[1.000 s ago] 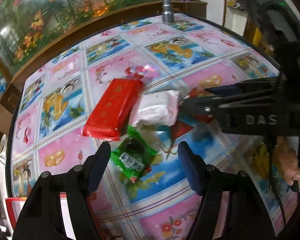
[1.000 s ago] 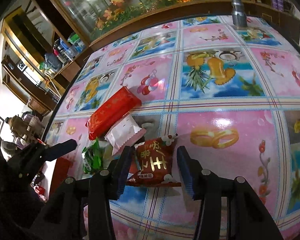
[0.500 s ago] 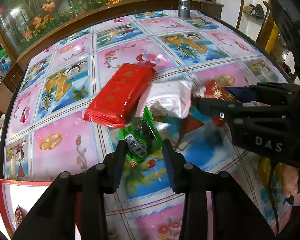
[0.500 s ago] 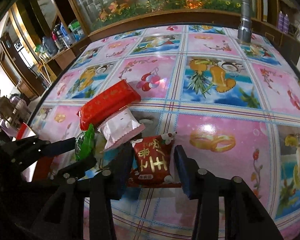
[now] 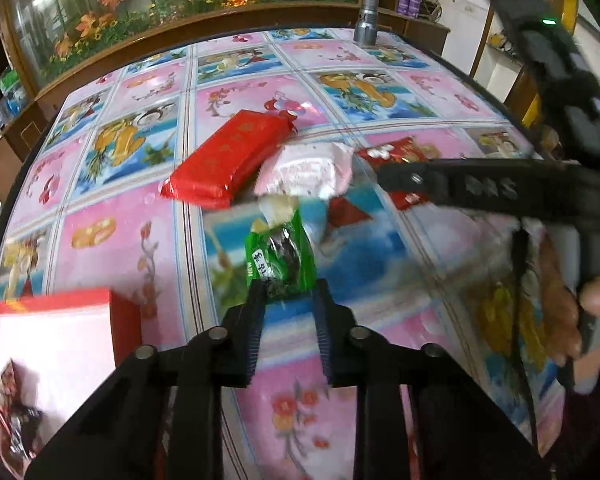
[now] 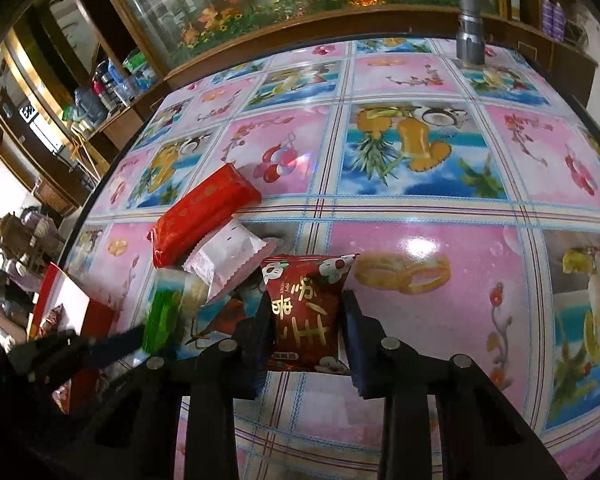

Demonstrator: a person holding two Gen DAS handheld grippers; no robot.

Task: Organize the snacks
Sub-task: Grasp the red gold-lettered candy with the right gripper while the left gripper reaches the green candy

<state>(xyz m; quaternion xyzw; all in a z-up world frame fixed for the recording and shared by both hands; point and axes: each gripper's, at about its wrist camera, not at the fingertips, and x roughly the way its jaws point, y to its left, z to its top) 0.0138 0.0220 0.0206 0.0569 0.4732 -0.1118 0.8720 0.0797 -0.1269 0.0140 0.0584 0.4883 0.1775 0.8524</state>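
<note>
My left gripper (image 5: 288,294) is shut on the near edge of a green snack packet (image 5: 280,256), which stands up from its fingertips above the flowered tablecloth (image 5: 112,264). Behind it a long red packet (image 5: 232,160) and a white-pink packet (image 5: 308,176) lie side by side. In the right wrist view, a dark red packet with gold characters (image 6: 304,312) sits between the pads of my right gripper (image 6: 306,308). Its jaws are closing and touch both sides of the packet. The right gripper (image 5: 460,188) crosses the left wrist view and hides part of the dark red packet (image 5: 400,156).
An open red box with a white inside (image 5: 48,344) stands at the table's near left corner, with a few wrapped pieces in it. A metal flashlight (image 6: 469,40) stands upright at the far edge. A person's hand (image 5: 560,280) holds the right gripper's handle.
The left jaws have shut on the green packet and raised it off the cloth, moving toward the red box. The right jaws have narrowed onto the dark red packet.
</note>
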